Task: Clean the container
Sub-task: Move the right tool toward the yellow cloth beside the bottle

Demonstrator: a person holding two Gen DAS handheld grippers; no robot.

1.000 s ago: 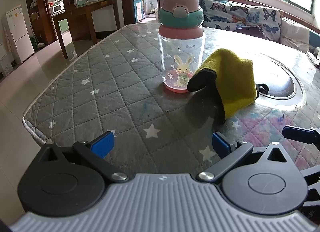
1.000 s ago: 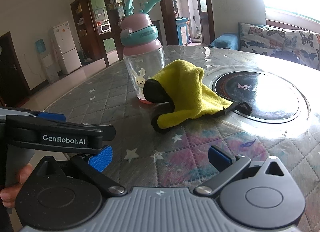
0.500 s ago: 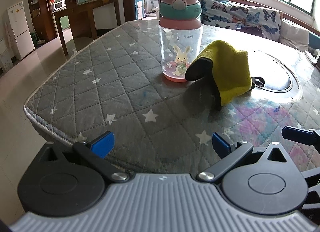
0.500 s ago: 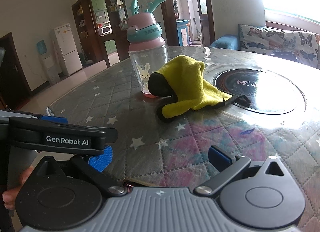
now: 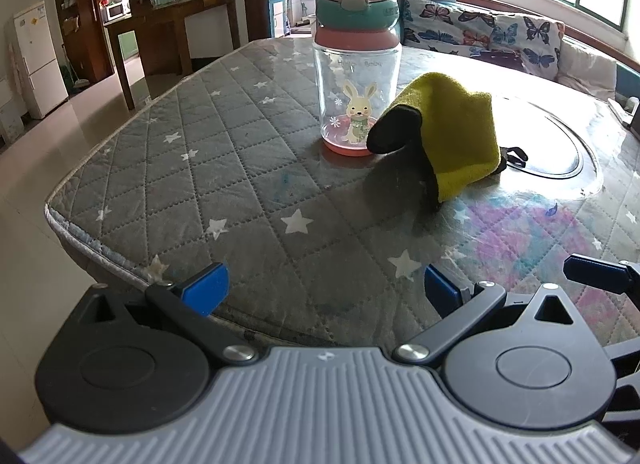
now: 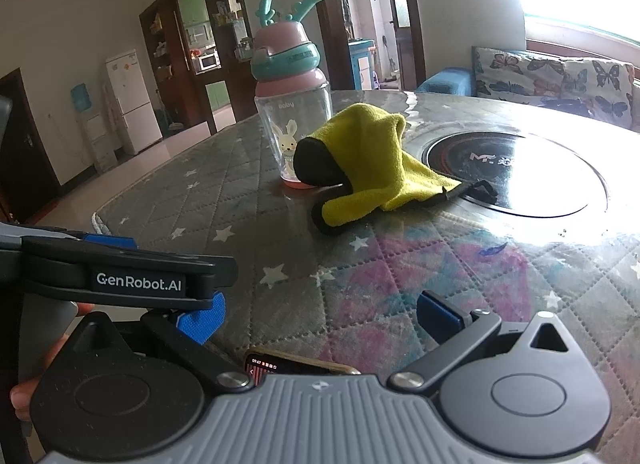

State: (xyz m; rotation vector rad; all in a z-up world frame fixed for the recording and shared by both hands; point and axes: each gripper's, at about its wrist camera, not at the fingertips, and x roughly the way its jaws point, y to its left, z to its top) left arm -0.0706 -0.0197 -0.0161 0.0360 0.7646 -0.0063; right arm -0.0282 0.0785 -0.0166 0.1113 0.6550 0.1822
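Both grippers have drawn back toward the near edge of the table, so the bottle and the cloth look farther away than a second ago, and a phone now shows under the right one.

From the left wrist view, the left gripper (image 5: 326,290) hangs over the table edge with its jaws wide and nothing between them. The bottle (image 5: 357,76), a clear container with a pink and teal antler lid, stands upright on the quilted table cover (image 5: 192,168). The yellow cloth (image 5: 452,140) lies crumpled just beside it, its dark corner touching the bottle's base.

From the right wrist view, the right gripper (image 6: 318,314) is also spread wide and empty. The phone (image 6: 296,367) lies at the near edge, below the gripper. Behind the cloth sits a round cooktop (image 6: 516,172).

I judge that cleaning has not begun. The next move probably calls for one gripper to steady the bottle and the other to take the cloth.
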